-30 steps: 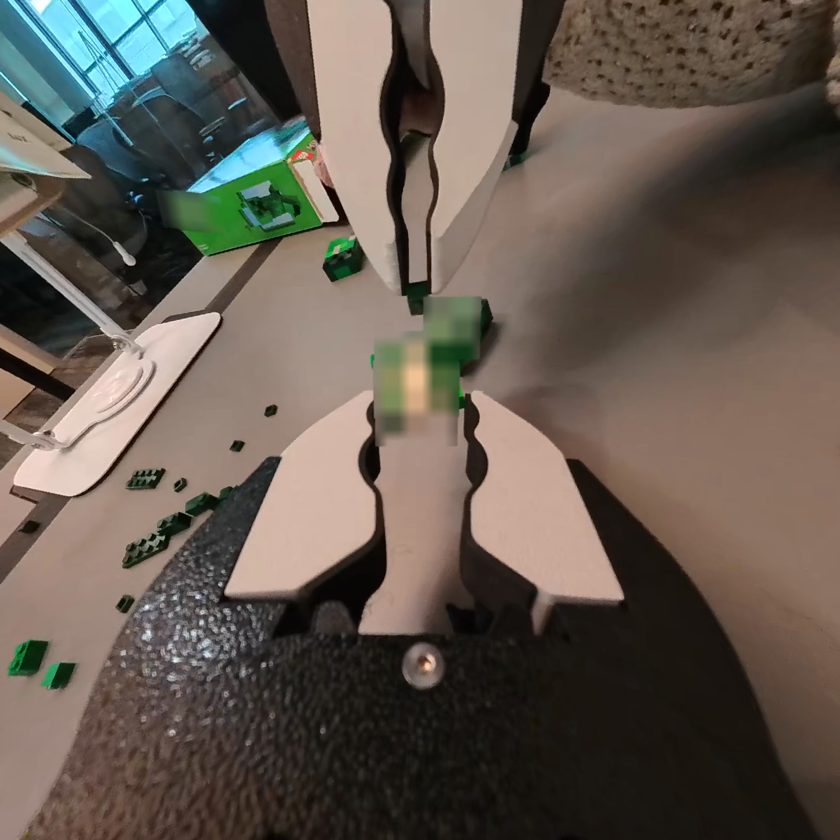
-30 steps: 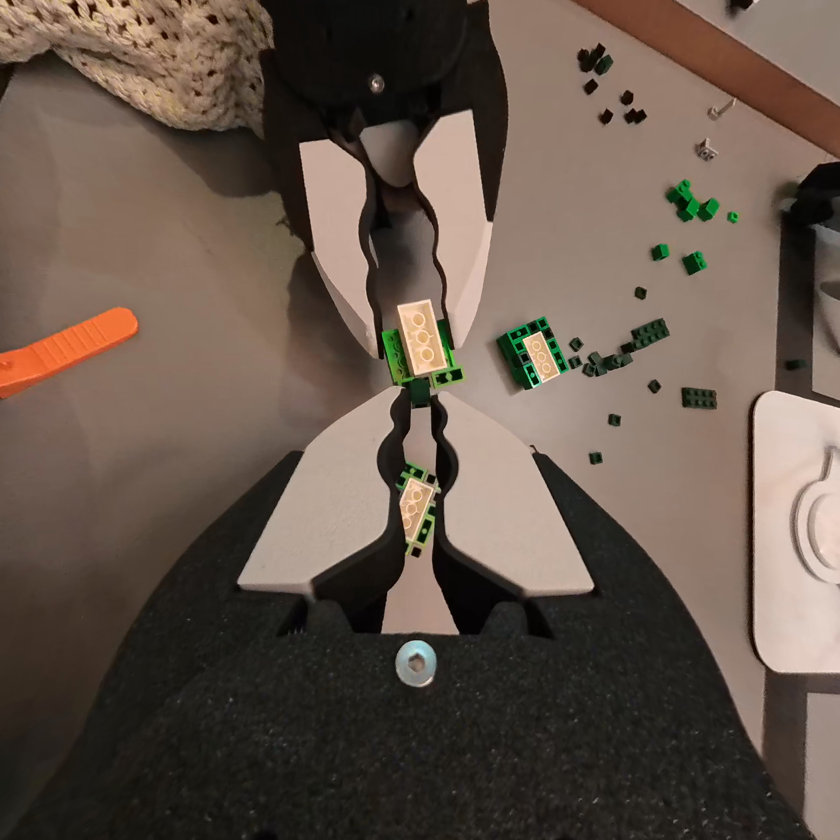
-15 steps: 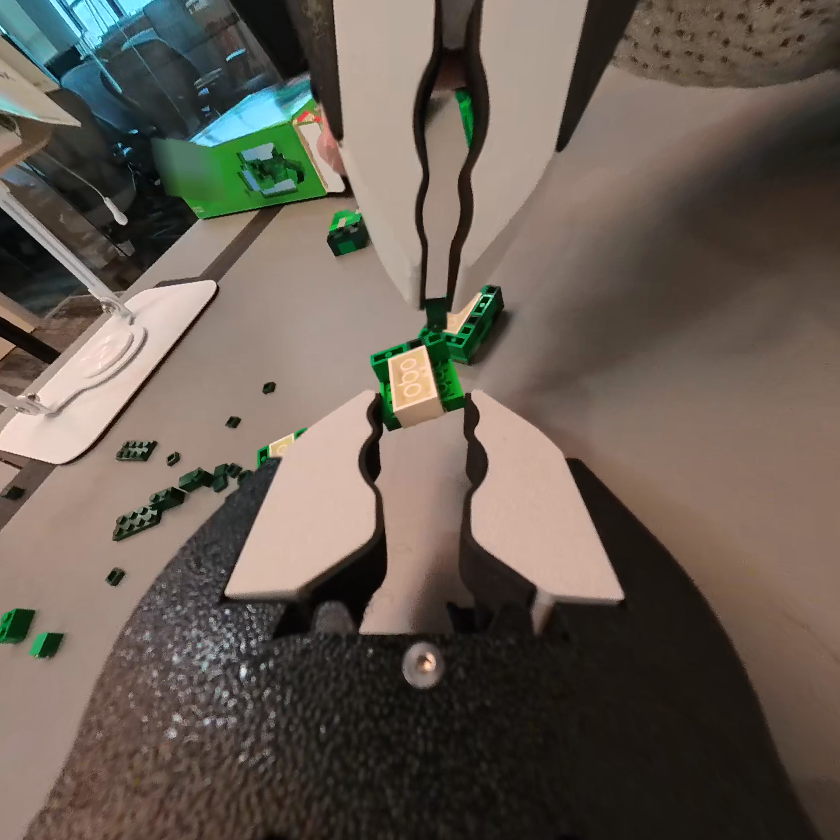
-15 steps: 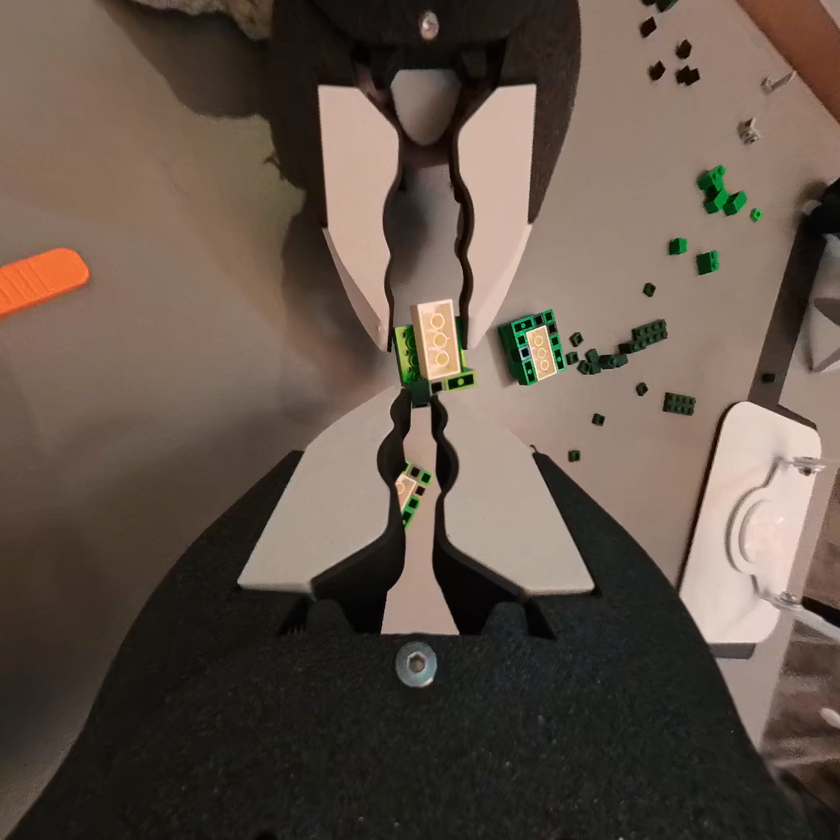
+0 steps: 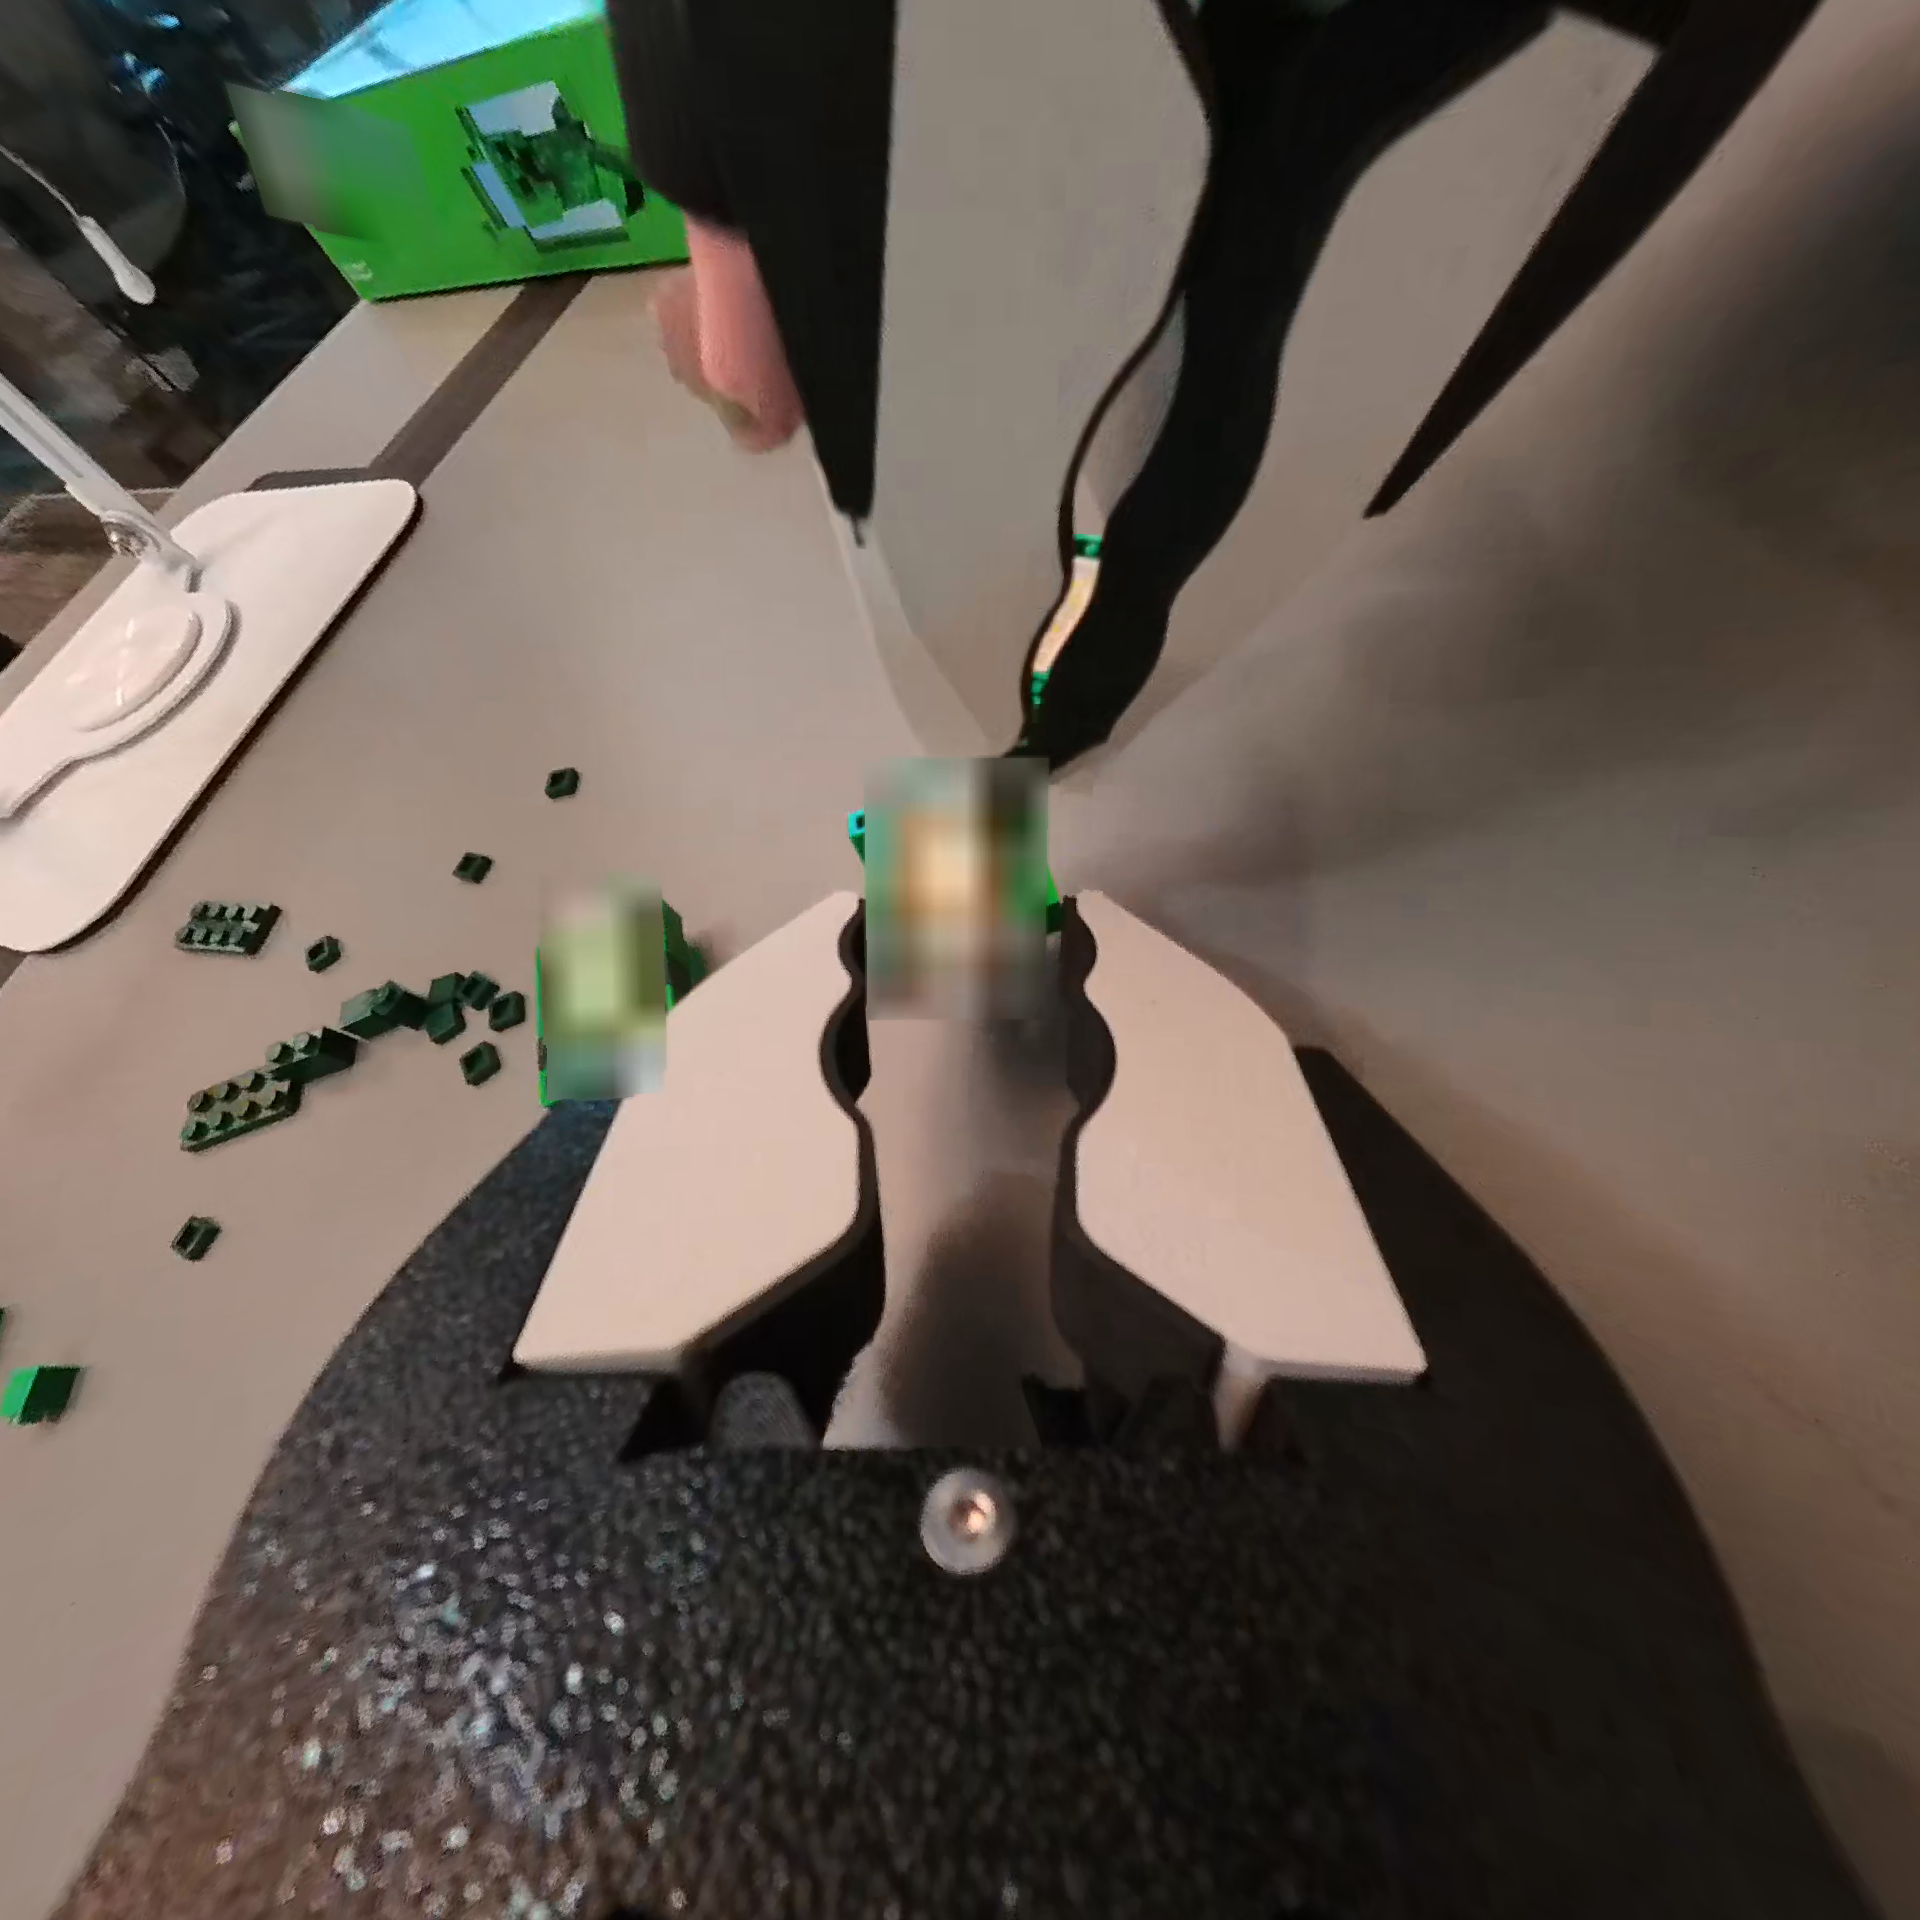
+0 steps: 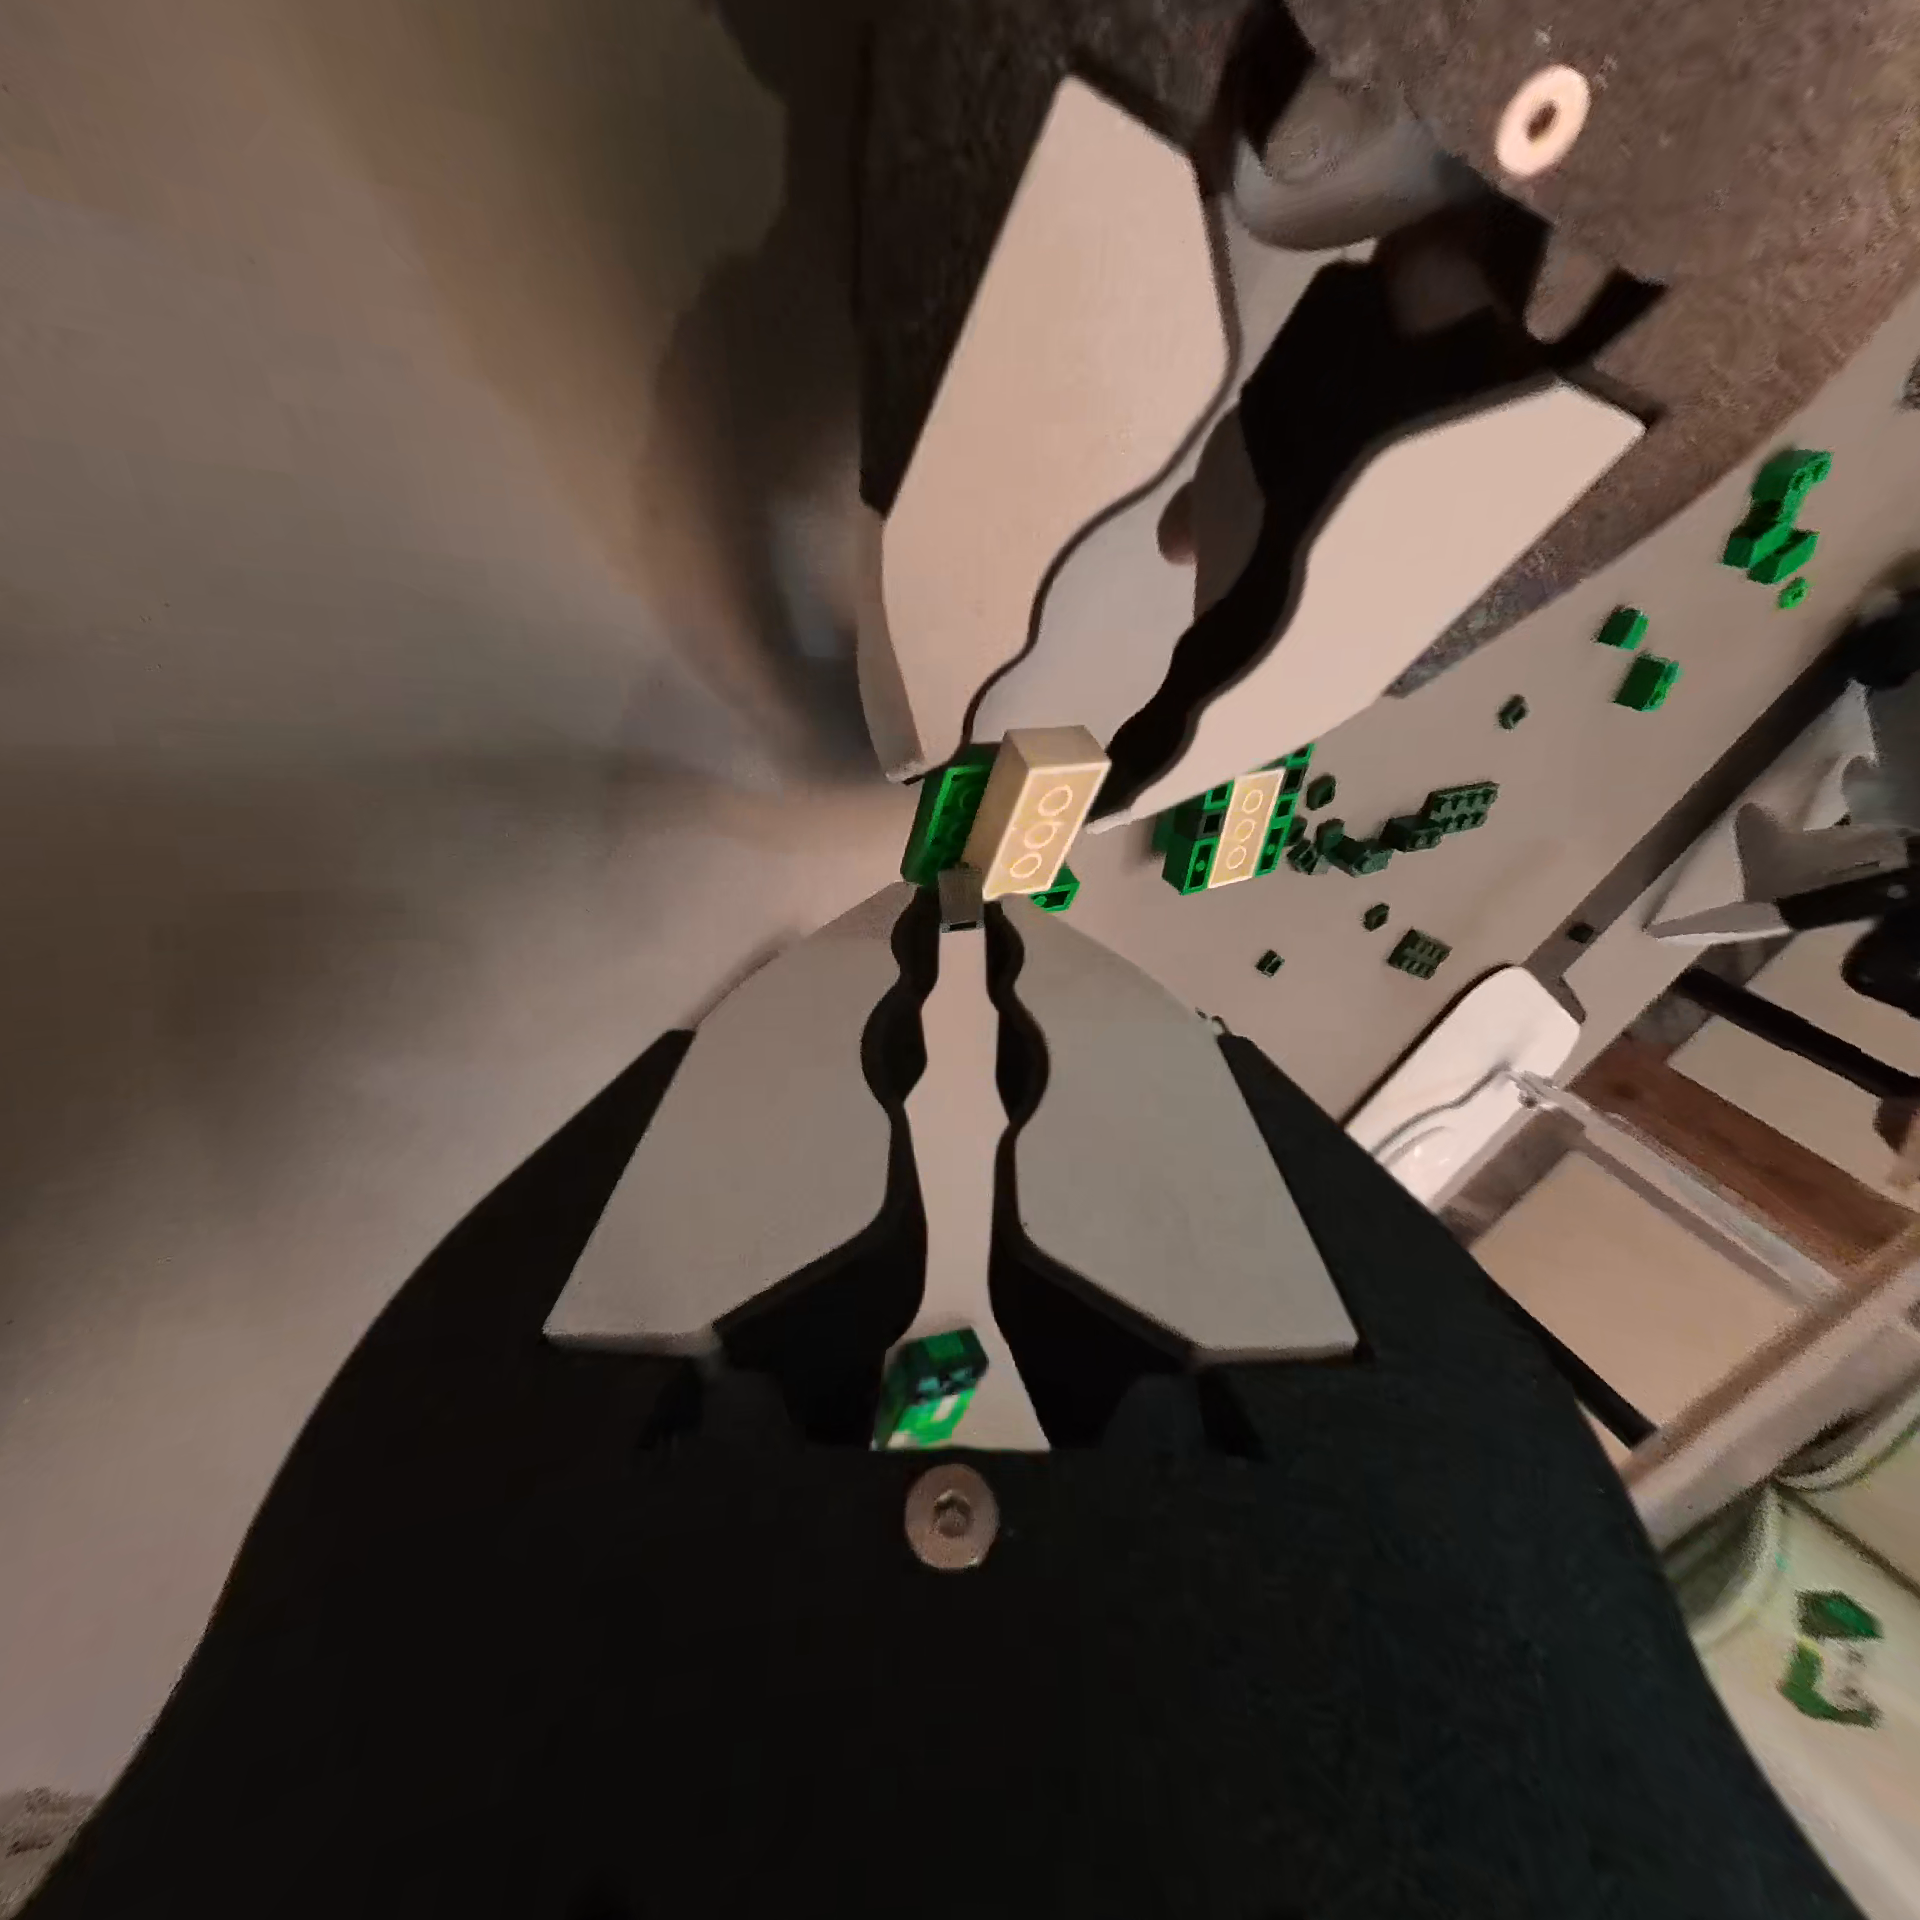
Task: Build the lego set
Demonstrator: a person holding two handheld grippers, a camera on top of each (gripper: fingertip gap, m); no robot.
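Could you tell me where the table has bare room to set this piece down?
The table is bare on the right claw's far side in the left wrist view. A bare strip runs between the white base and that claw. The dark green pieces and the second assembly crowd the base side.

The two grippers meet tip to tip above the tabletop [image 6: 312, 623], with a small lego assembly [image 6: 997, 821] between them: the left gripper [image 6: 997, 764] reaches in from the far side and the right gripper [image 6: 951, 920] from the near side. In the right wrist view, a second assembly [image 6: 1242, 826] lies on the tabletop just right of the first, with loose bricks [image 6: 1351, 847] scattered farther right. In the left wrist view, the box [image 5: 488, 197] stands at the tabletop's far left, behind a flat stand base [image 5: 208, 644].
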